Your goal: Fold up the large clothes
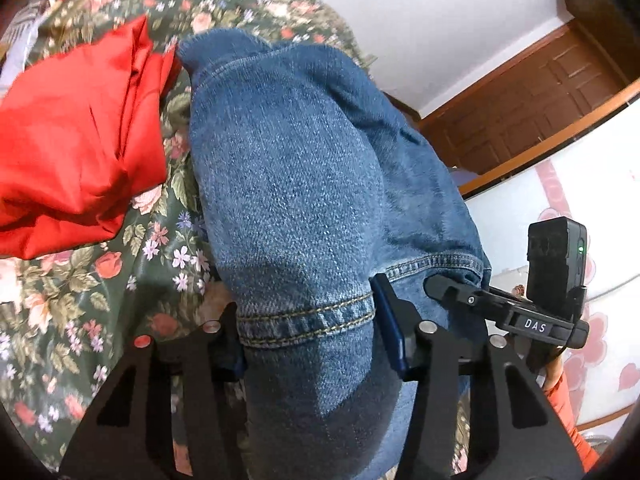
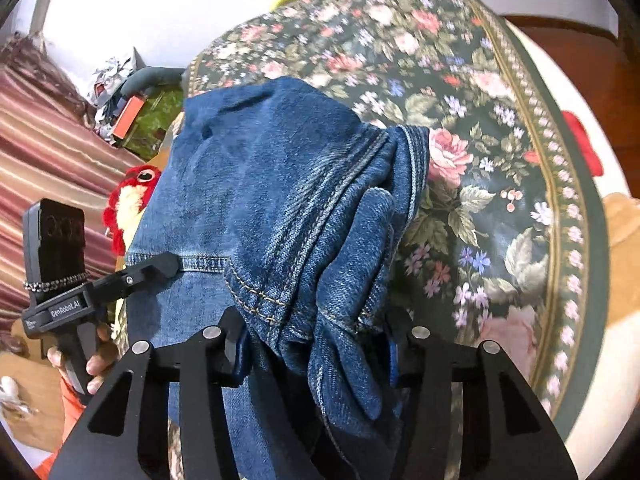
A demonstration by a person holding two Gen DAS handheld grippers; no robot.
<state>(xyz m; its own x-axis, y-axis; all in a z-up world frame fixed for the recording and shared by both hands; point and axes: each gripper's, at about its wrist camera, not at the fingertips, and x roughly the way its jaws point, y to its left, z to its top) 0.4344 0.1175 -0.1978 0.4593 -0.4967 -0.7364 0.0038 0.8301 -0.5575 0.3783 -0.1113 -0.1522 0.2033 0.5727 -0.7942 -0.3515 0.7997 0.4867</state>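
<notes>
A pair of blue jeans lies folded lengthwise on a floral bedspread. My left gripper is shut on one hemmed leg end, which fills the space between its fingers. My right gripper is shut on a bunched, stitched edge of the jeans. The right gripper also shows in the left wrist view, holding the denim beside the left one. The left gripper shows in the right wrist view, on the denim at the left.
A red garment lies on the bedspread left of the jeans. A red plush toy and clutter sit beyond the bed at left. The bedspread border and bed edge run at right. A wooden door stands behind.
</notes>
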